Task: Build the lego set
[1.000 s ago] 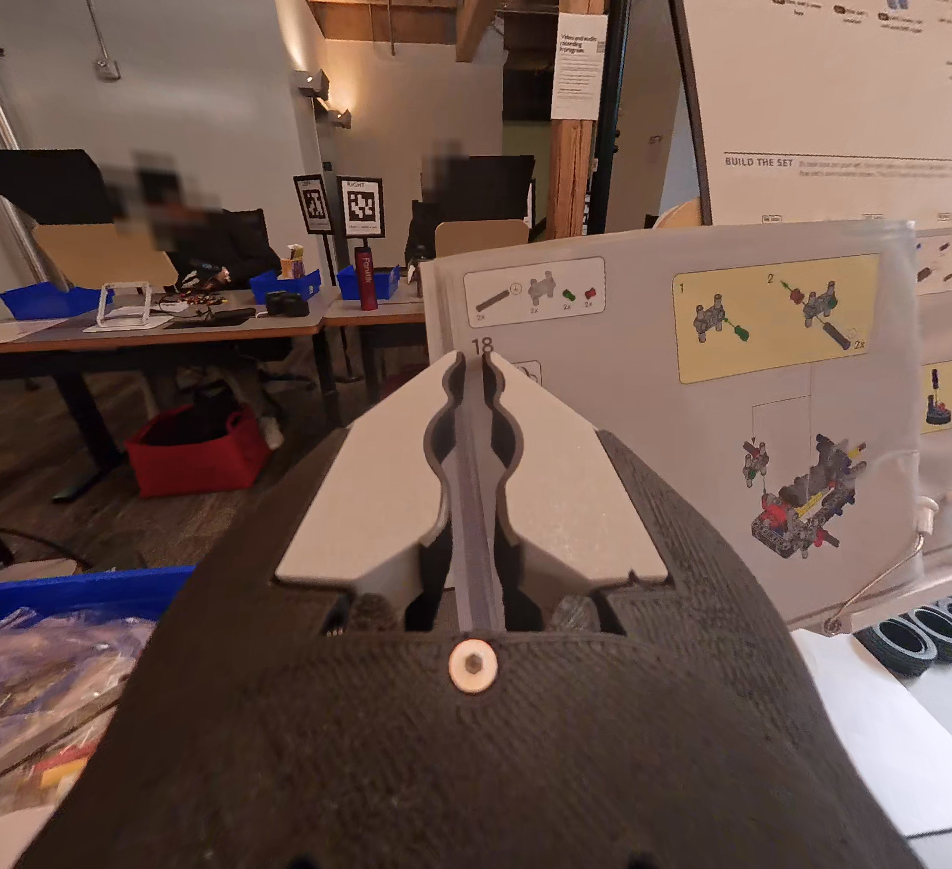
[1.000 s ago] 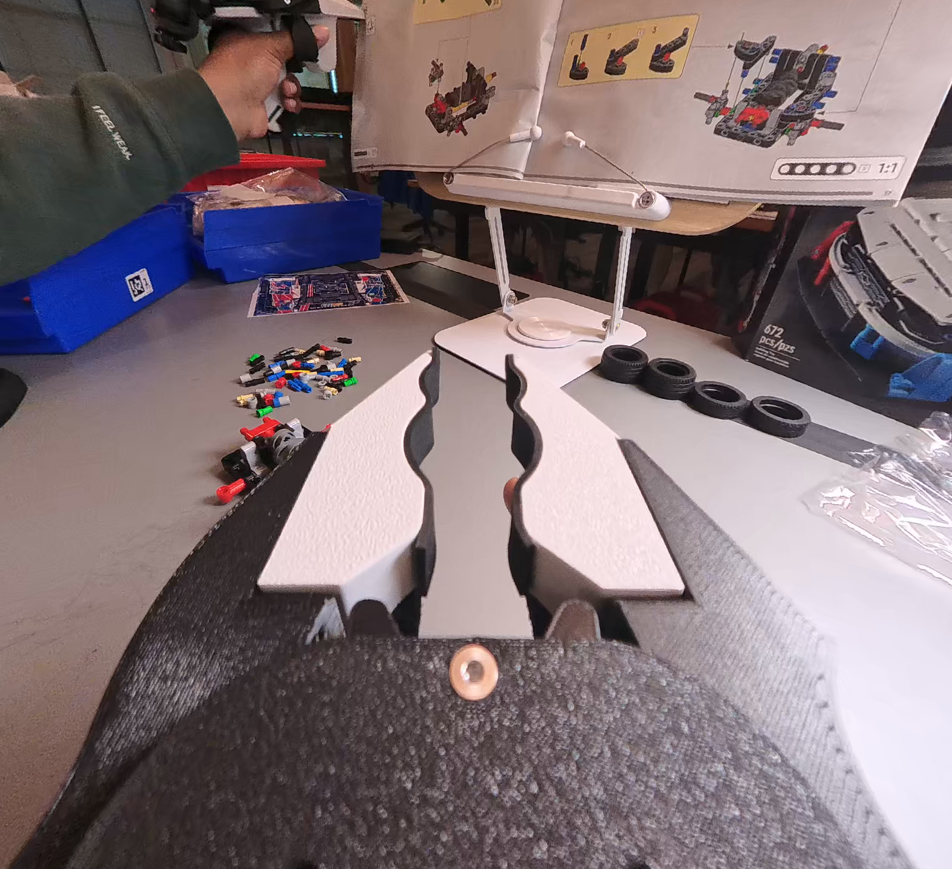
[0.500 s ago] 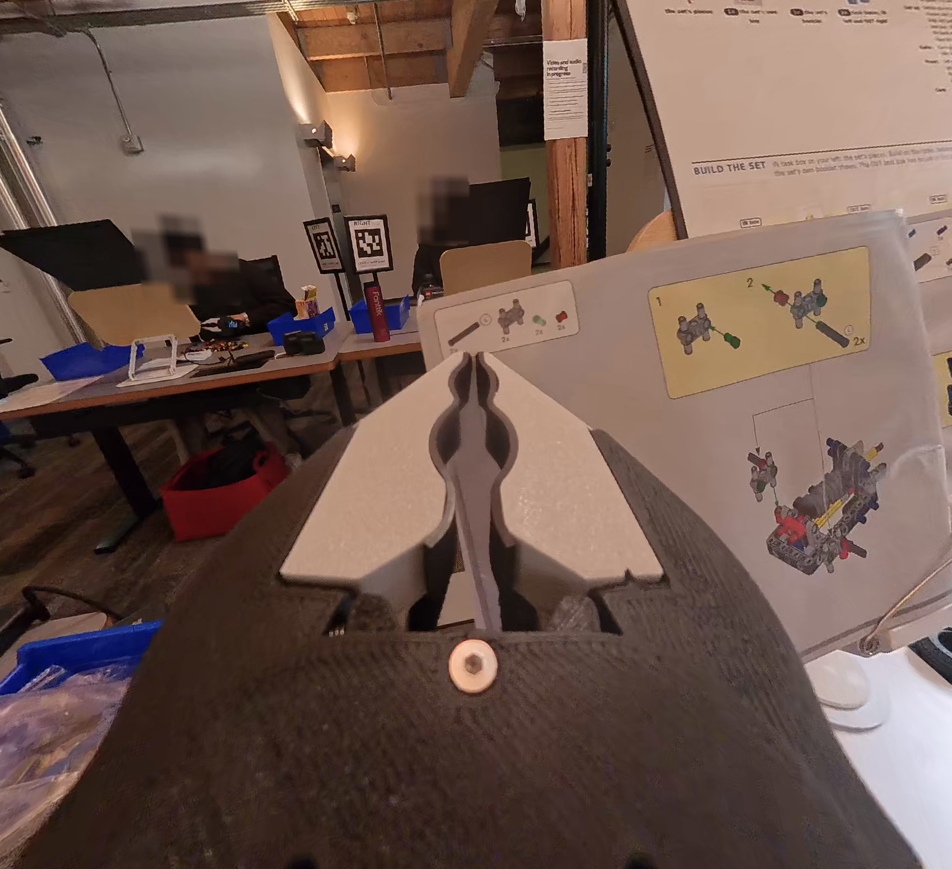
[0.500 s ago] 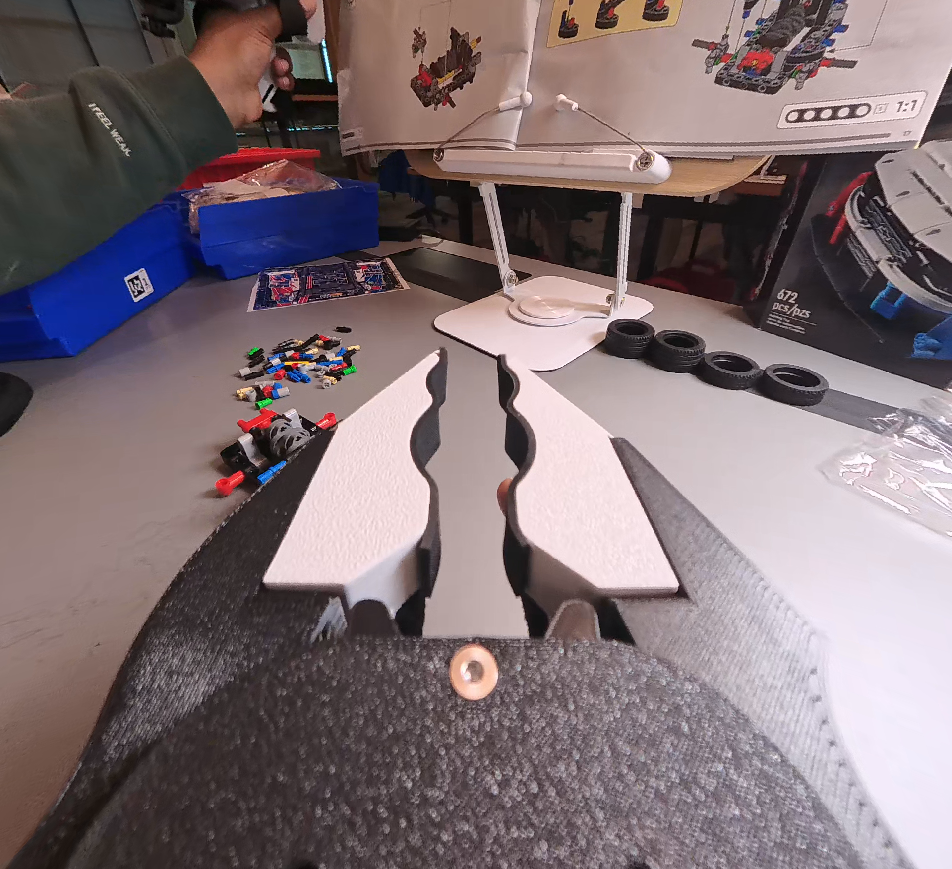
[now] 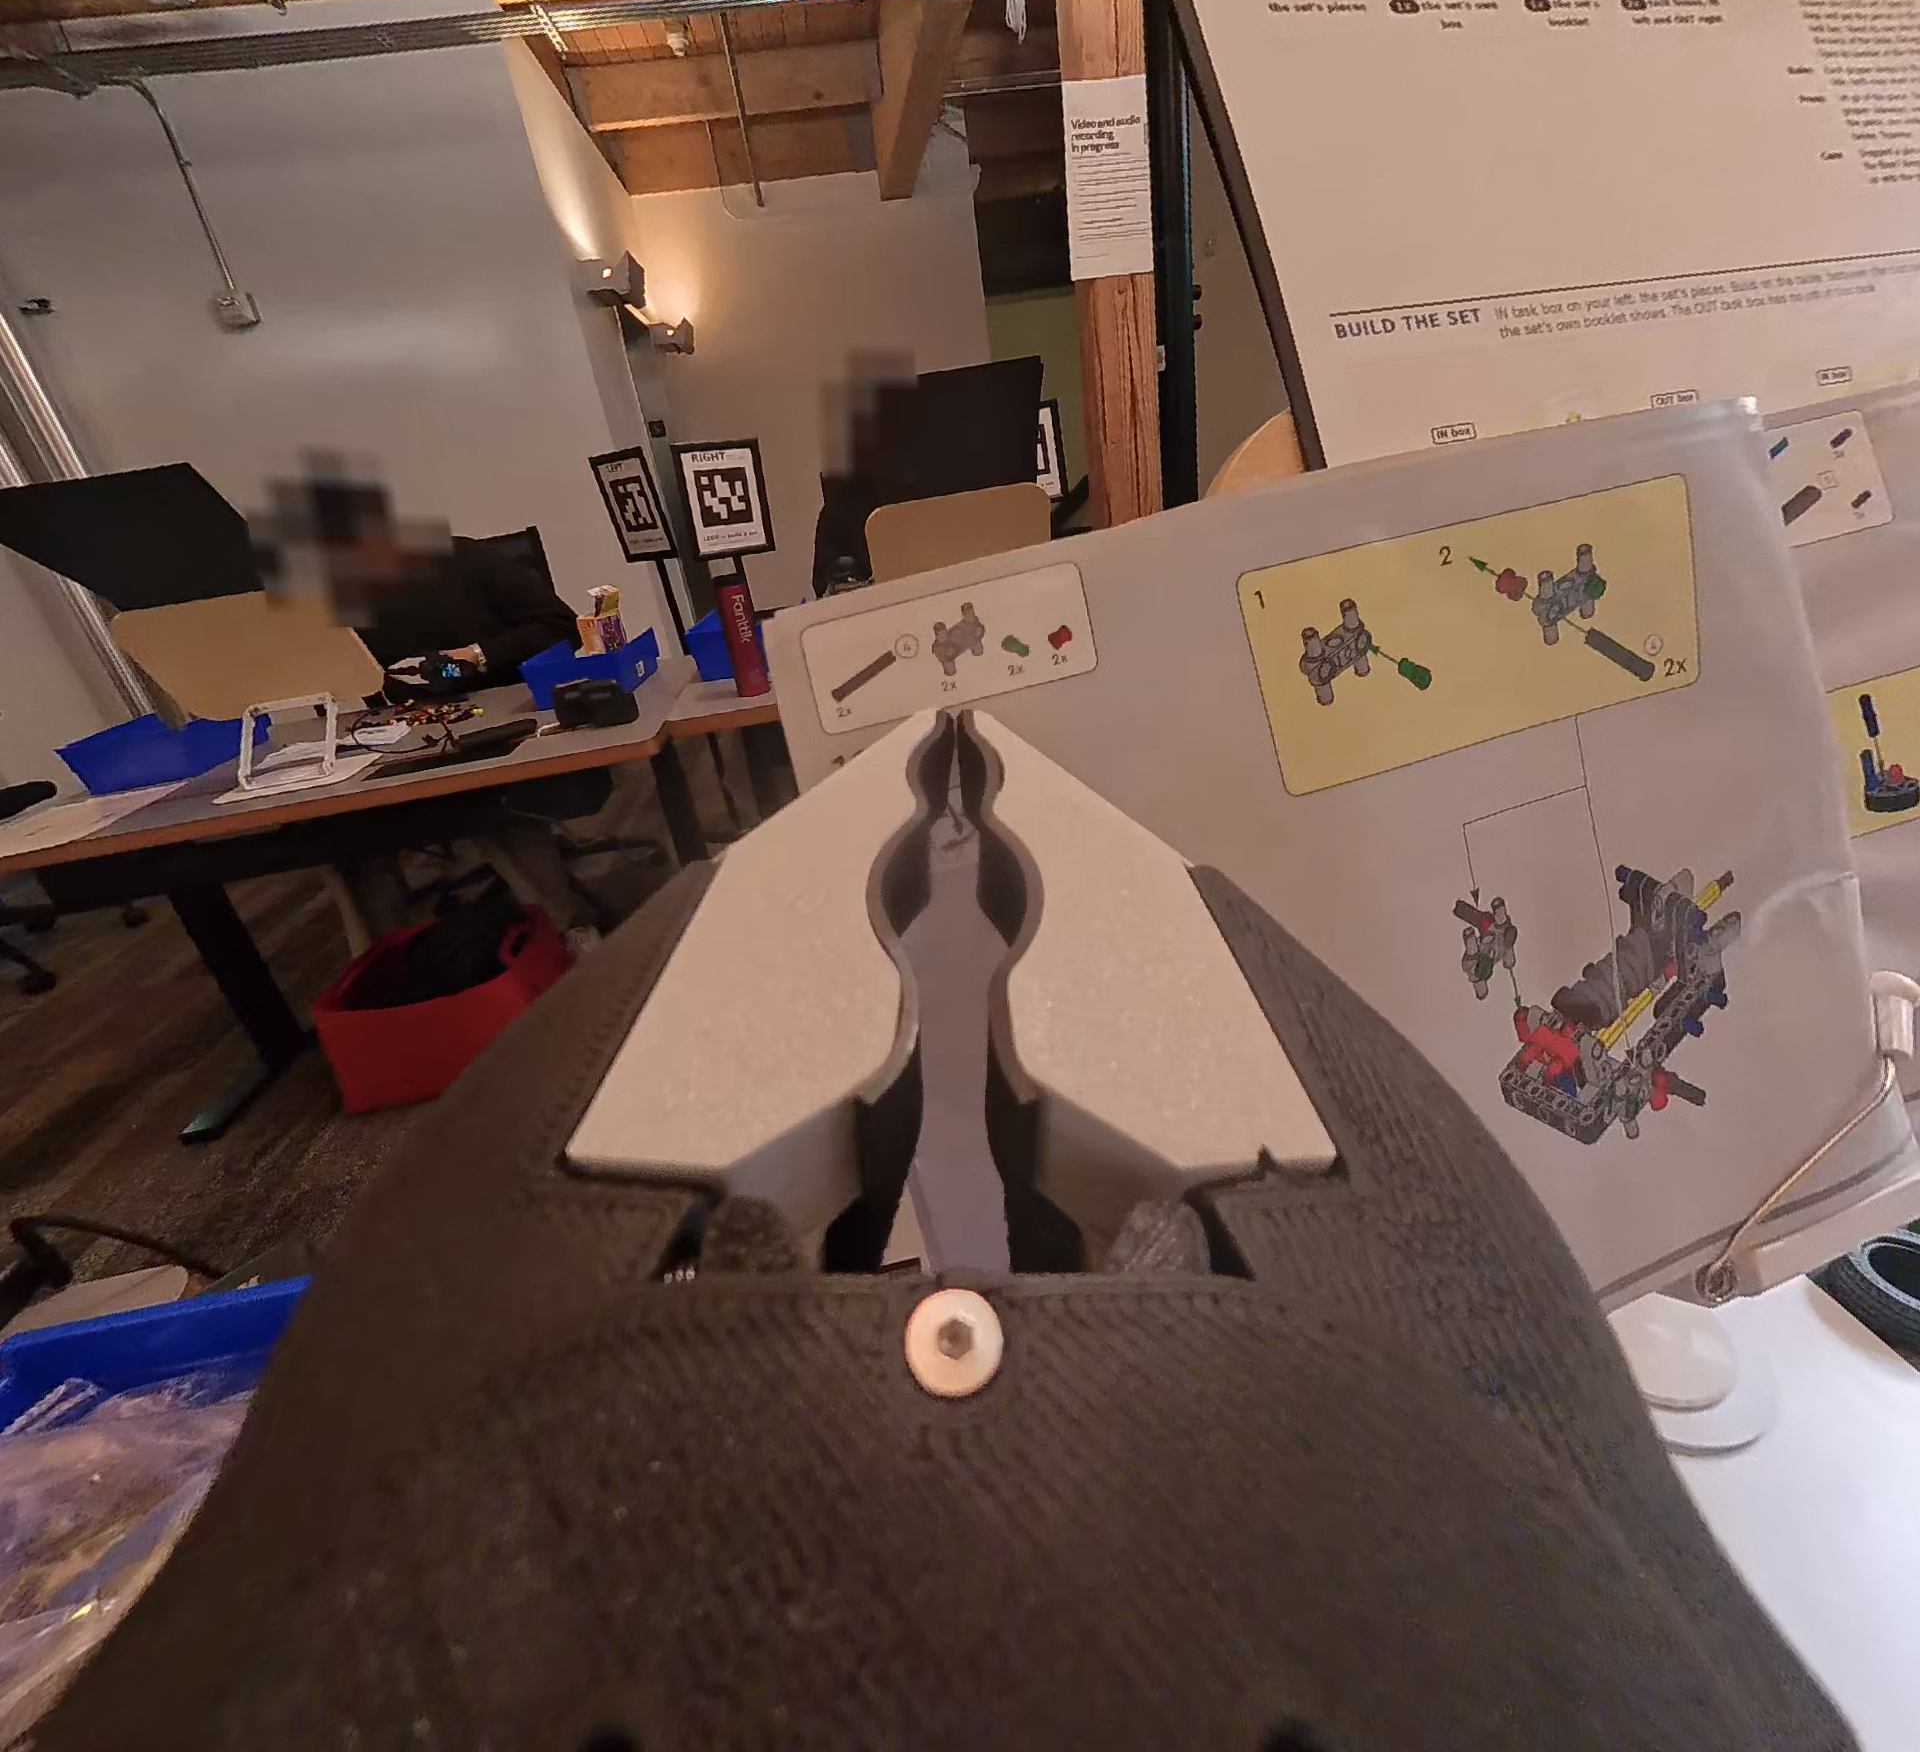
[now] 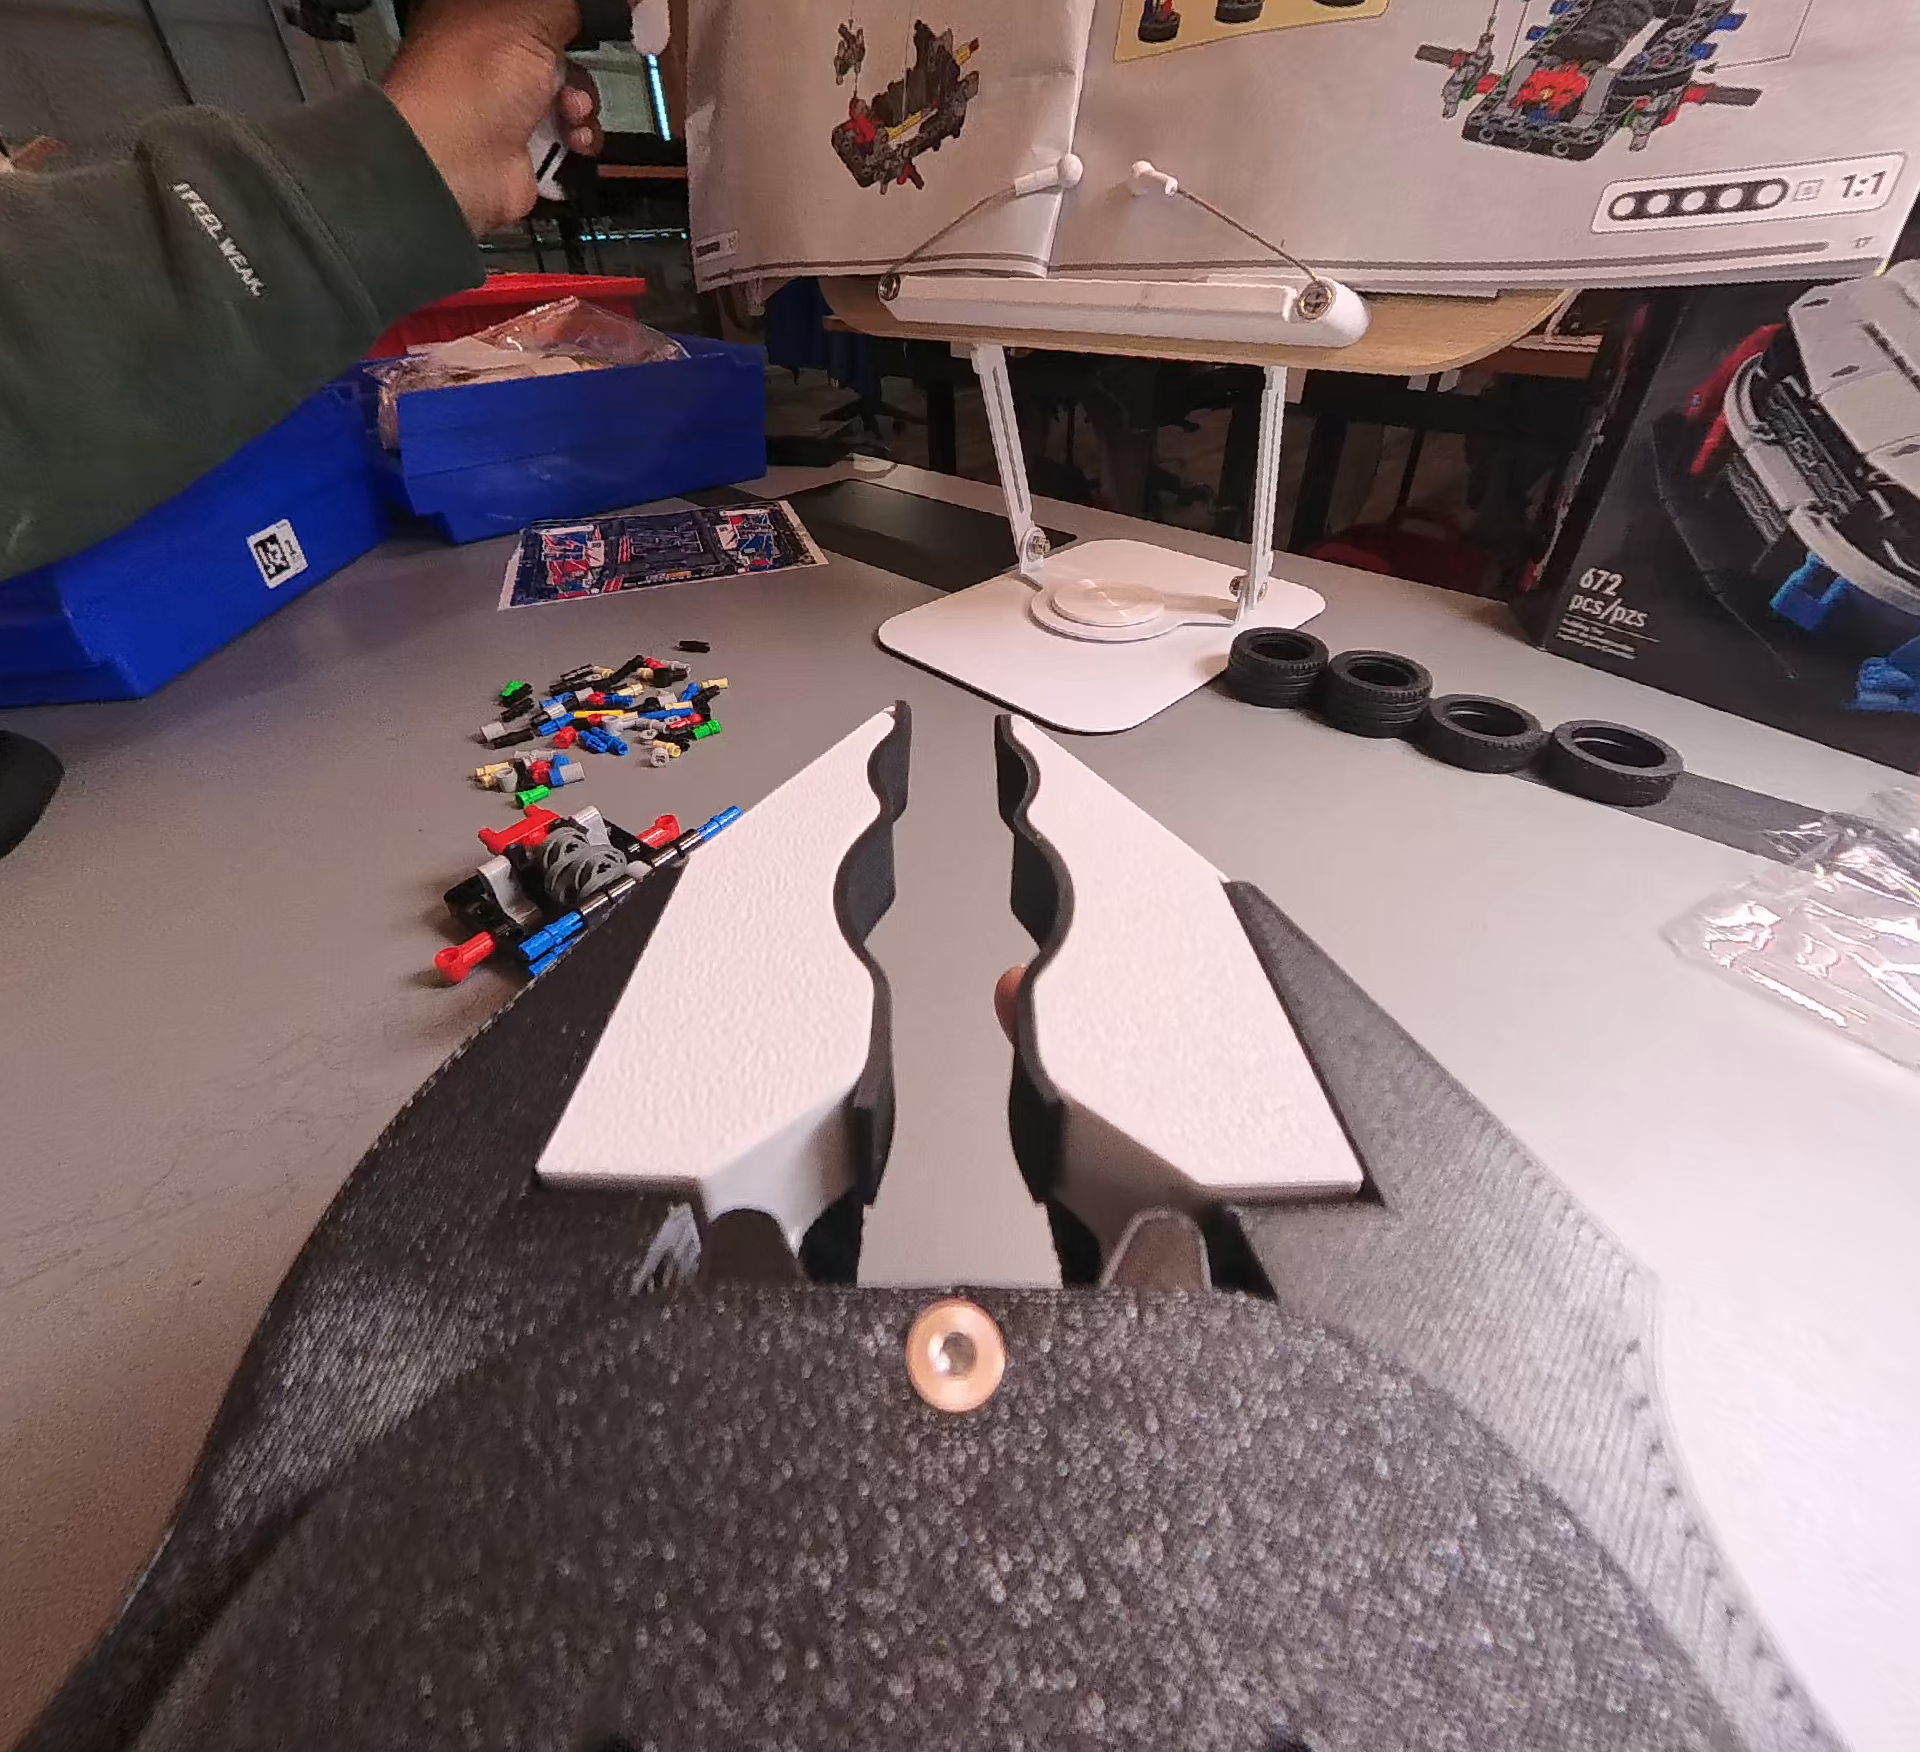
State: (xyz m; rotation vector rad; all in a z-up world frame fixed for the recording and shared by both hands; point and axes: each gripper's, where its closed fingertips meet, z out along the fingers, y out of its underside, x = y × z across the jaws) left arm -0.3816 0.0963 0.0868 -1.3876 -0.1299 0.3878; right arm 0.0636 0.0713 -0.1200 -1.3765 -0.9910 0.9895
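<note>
- Left tongs (image 5: 954, 717): tips closed together, empty, raised before the instruction booklet (image 5: 1455, 767).
- Right tongs (image 6: 948, 715): parted, empty, over the counter (image 6: 208, 923).
- Partly built lego assembly (image 6: 556, 876): left of the right tongs, loose pieces (image 6: 603, 715) just beyond.

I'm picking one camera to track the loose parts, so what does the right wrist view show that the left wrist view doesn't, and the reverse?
Only the right wrist view shows the loose pieces, the part-built chassis, four tyres, the set box and the open right gripper. Only the left shows the background desks and red bag. Both show the instruction booklet and left gripper.
</note>
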